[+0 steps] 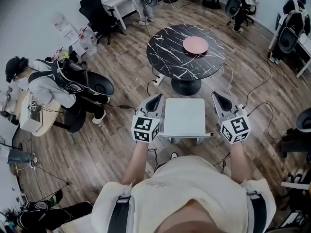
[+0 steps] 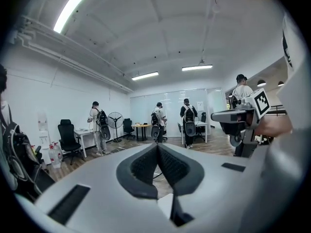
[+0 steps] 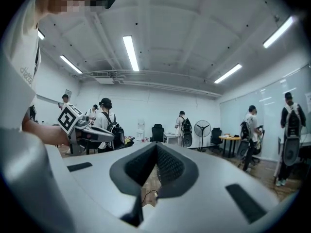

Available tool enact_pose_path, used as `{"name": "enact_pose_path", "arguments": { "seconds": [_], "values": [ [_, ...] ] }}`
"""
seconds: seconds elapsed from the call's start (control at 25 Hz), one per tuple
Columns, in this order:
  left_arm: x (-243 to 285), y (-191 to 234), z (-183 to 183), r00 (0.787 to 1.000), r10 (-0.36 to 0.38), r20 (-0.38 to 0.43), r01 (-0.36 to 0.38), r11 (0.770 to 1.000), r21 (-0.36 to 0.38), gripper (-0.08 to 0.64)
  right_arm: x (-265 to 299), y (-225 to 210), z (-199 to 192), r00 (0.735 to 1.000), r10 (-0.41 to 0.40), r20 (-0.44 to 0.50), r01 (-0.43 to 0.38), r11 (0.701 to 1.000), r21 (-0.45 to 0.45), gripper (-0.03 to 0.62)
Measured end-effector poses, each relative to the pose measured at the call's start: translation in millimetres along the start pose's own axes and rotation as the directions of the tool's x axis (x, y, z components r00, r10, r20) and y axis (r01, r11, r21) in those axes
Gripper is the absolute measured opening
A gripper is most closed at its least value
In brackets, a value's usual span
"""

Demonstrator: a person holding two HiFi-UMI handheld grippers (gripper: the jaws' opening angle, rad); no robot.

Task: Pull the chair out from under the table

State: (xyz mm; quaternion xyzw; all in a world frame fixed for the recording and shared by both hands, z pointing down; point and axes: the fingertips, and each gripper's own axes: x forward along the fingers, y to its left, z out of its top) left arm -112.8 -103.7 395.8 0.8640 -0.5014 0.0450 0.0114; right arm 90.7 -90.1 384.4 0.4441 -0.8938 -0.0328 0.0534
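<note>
Meeting at their tips, the left gripper's [image 2: 158,147] jaws are clenched on nothing but air. The right gripper's [image 3: 156,147] are the same: pressed together and empty. Both grippers point level across the room. They are held up one at each side of the chair [image 1: 184,116], beside it and not gripping it.

The chair, a pale square seat, stands right in front of the person, between the two grippers. Its far edge lies near the foot of the table [image 1: 170,57] but clear of the round top.

I'd judge the pull done: the seat shows whole, with none of it tucked under the tabletop, and neither gripper has hold of it. Nothing seems left to do, unless the chair is wanted further out.

By count there are two grippers, one pale chair, one black marbled table and one pink plate [image 1: 195,44] lying on it.
</note>
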Motion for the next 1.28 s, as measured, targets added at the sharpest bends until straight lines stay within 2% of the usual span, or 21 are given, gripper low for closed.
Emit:
{"name": "enact_pose_path", "arguments": {
  "seconds": [0.28, 0.6, 1.28],
  "values": [
    [-2.0, -2.9, -17.9, 0.999, -0.006, -0.036, 0.006, 1.000, 0.003, 0.017, -5.8, 4.8, -28.4, 0.999, 0.013, -0.044, -0.012, 0.999, 0.035, 0.005],
    [-6.1, 8.0, -15.1, 1.000, 0.013, -0.018, -0.014, 1.000, -0.021, 0.018, 0.6, 3.8, -26.1, 0.999, 0.007, -0.032, -0.007, 1.000, -0.010, 0.005],
    [-14.5, -1.1, -28.4, 0.999, 0.003, -0.043, -0.004, 1.000, -0.018, 0.018, -9.3, 5.4, -40.3, 0.999, 0.003, -0.055, -0.004, 1.000, -0.009, 0.005]
  ]
}}
